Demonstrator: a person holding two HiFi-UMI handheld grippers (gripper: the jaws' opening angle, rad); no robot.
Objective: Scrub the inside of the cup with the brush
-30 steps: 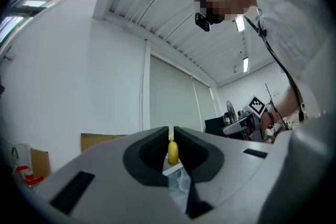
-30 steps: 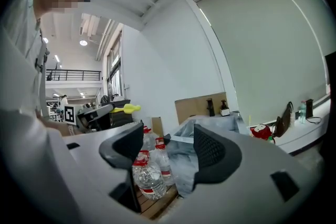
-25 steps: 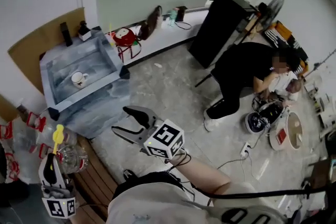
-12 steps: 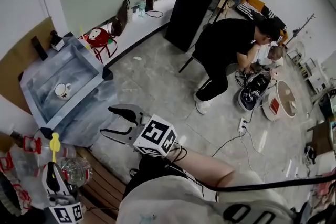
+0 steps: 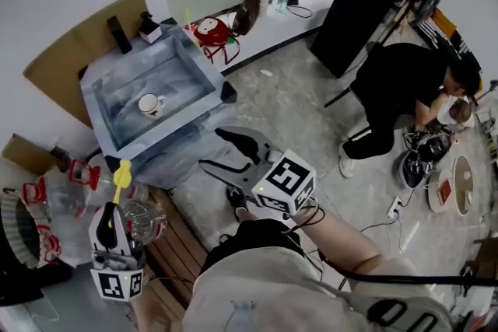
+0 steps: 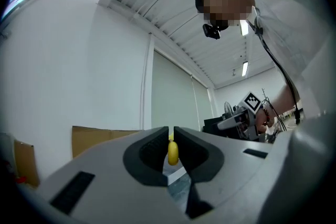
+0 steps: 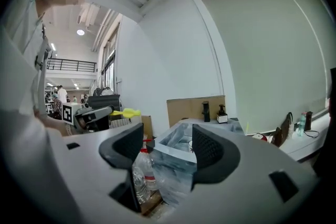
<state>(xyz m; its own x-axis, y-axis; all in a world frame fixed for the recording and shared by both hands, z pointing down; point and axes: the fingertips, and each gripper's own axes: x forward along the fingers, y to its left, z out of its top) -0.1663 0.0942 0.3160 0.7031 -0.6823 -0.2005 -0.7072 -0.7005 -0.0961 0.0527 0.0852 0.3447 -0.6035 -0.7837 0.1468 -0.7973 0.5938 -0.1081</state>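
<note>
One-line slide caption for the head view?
Left gripper holds the yellow brush; right gripper open; white cup sits in the sink ahead.

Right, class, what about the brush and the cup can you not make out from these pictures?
Brush: the left gripper view shows only a yellow sliver; the shut jaws of the left gripper hide the rest. In the head view its bristles are too small to see.
Cup: in the head view it is too small to judge its inside. In the right gripper view it is mostly hidden behind a jaw of the right gripper.
</note>
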